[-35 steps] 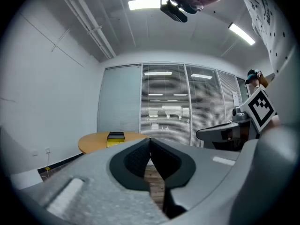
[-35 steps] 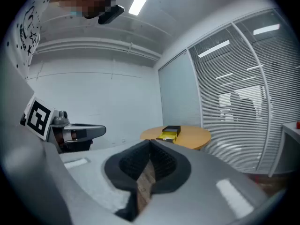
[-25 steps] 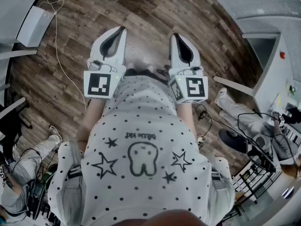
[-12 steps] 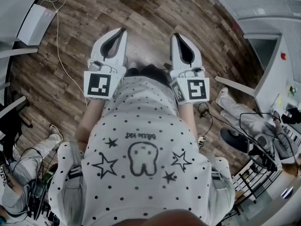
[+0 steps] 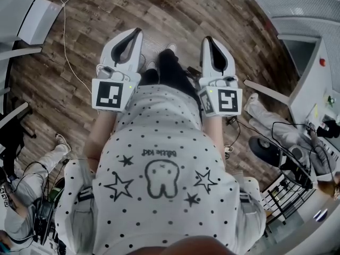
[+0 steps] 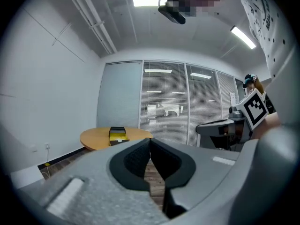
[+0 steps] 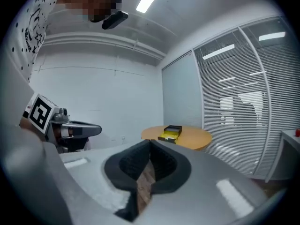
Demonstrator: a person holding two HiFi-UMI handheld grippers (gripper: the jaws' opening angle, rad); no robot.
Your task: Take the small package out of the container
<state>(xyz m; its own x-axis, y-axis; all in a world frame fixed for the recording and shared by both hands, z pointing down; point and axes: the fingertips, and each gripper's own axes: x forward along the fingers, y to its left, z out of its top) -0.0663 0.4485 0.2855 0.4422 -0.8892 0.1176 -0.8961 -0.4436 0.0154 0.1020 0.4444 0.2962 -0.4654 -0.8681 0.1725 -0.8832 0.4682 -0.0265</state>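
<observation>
Far ahead stands a round wooden table (image 6: 93, 138) (image 7: 193, 138) with an open black container (image 6: 117, 134) (image 7: 170, 132) on it, yellow inside. Whether the yellow part is the small package I cannot tell at this distance. My left gripper (image 5: 135, 34) (image 6: 150, 140) and right gripper (image 5: 209, 40) (image 7: 150, 142) are held side by side in front of my body over the wood floor (image 5: 175, 15). Both are shut with nothing between their pads, and both are well short of the table. Each gripper shows in the other's view: the right gripper's marker cube (image 6: 255, 109) and the left gripper's marker cube (image 7: 40, 114).
A cable (image 5: 66, 41) runs over the floor from a white box (image 5: 40, 20) at the upper left. Other people's legs (image 5: 32, 182) (image 5: 271, 124) and more cables lie at both sides. A white desk (image 5: 319, 84) is at the right. A glass wall with blinds (image 6: 187, 102) stands behind the table.
My dark-trousered leg and shoe have stepped forward between the grippers. Both grippers have shifted slightly up and apart in the head view. Their jaws have stayed shut.
</observation>
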